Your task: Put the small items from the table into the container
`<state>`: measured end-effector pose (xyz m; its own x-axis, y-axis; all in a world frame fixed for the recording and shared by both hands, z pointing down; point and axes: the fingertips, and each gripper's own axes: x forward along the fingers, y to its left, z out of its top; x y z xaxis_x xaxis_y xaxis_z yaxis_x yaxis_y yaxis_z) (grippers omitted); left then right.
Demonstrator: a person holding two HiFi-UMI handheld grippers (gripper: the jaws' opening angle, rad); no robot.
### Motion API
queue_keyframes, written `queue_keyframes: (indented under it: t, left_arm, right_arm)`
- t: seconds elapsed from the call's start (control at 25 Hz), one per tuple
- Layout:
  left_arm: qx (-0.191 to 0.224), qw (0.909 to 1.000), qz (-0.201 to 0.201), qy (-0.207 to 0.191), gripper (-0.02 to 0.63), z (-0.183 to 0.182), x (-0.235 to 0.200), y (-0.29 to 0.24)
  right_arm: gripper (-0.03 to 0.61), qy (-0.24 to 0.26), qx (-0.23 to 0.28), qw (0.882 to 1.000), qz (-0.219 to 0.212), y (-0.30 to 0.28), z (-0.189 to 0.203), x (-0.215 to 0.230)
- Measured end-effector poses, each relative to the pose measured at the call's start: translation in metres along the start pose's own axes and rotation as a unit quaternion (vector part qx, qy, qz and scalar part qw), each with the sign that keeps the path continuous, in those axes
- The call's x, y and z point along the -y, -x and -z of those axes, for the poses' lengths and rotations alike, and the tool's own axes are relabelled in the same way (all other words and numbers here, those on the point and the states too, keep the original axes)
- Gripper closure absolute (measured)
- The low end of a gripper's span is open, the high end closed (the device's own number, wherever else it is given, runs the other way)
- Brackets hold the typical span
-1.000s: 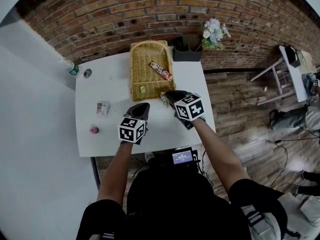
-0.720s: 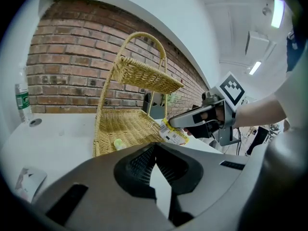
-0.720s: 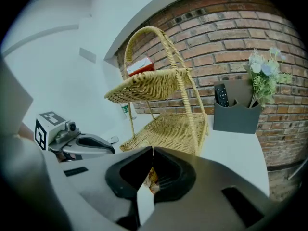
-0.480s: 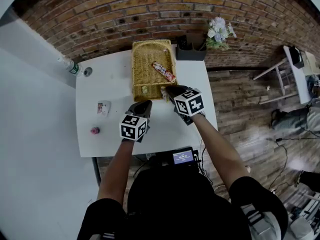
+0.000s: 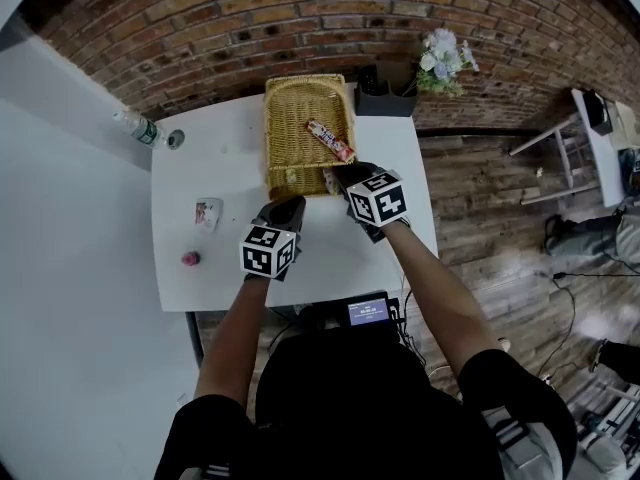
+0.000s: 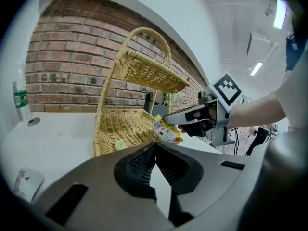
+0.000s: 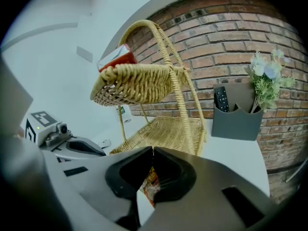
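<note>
White table (image 5: 210, 158): basket (image 5: 290, 118) ahead; right gripper (image 5: 338, 176) fingers pinch packet (image 7: 150, 187); left gripper (image 5: 292, 204) closed, empty.

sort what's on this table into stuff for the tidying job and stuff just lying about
Job: two-tier woven wicker basket; red sachet in its top tier; yellow printed snack packet in the right gripper; crumpled white wrapper; small pink item.
Lying about: clear plastic water bottle; grey holder with a black remote; pale artificial flowers.

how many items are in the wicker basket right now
2: a red snack bar on the upper shelf, and a small yellow-green item on the lower tier near the front. The shelf may hide others.
</note>
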<state>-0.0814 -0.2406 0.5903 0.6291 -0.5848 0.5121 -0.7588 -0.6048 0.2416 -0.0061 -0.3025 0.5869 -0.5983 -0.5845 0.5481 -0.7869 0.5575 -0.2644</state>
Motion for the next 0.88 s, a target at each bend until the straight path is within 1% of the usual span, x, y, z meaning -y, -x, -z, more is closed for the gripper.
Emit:
queue_keyframes:
  t: [0.72, 0.76, 0.8, 0.88]
  left_arm:
    - [0.005, 1.0, -0.007, 0.002, 0.606, 0.003, 0.002, 0.011]
    - [0.005, 1.0, -0.007, 0.002, 0.606, 0.003, 0.003, 0.012]
    - [0.006, 1.0, -0.007, 0.001, 0.606, 0.003, 0.004, 0.014]
    - [0.007, 0.9999, -0.008, 0.001, 0.606, 0.003, 0.005, 0.016]
  right_arm:
    - [0.552, -0.023, 0.002, 1.0, -0.001, 0.006, -0.002, -0.002]
    - [0.536, -0.026, 0.004, 1.0, -0.001, 0.007, -0.003, -0.002]
    - [0.501, -0.031, 0.006, 1.0, -0.002, 0.009, -0.003, -0.003]
    - [0.479, -0.034, 0.008, 0.999, -0.004, 0.012, -0.004, -0.005]
